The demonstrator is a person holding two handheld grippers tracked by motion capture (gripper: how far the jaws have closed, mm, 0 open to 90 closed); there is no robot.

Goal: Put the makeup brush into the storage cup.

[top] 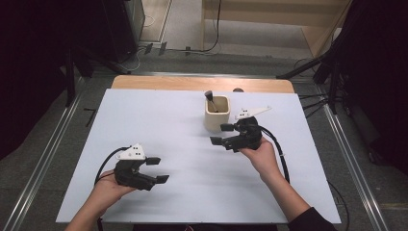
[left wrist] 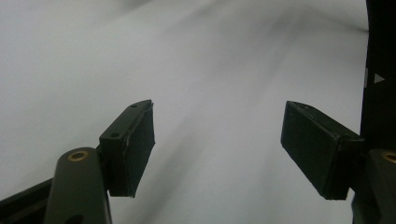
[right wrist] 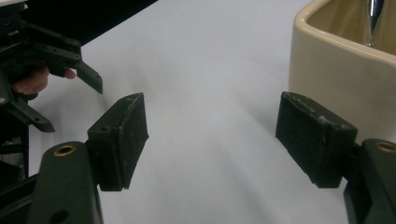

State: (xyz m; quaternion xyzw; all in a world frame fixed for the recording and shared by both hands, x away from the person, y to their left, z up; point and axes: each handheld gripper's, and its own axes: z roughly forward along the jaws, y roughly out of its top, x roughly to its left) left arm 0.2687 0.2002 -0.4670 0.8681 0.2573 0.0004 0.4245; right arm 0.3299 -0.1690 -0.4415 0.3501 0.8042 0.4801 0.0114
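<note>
- While the right gripper (top: 222, 134) sits just beside the cream cup (top: 217, 114), its jaws stand wide apart with nothing between them; released.
- In the right gripper view the cup (right wrist: 336, 70) wall stands immediately behind the far-side pad (right wrist: 310, 135), apart from it by a thin gap; no contact that I can confirm.
- Cup stands upright on the white table (top: 183, 192), toward the far edge, right of centre. A dark-handled utensil (top: 210, 98) stands in it, leaning toward the far-left rim, its long axis near vertical.
- Jaws point leftward across the table; the cup lies to the far side of the fingertips, not between them.
- Left gripper (top: 159, 170) rests near the front-left, well apart from the cup, jaws likewise spread and empty over bare table.
- Judgement: right hand is plainly nearer; it needs to swing toward the far side to bracket cup or utensil.
</note>
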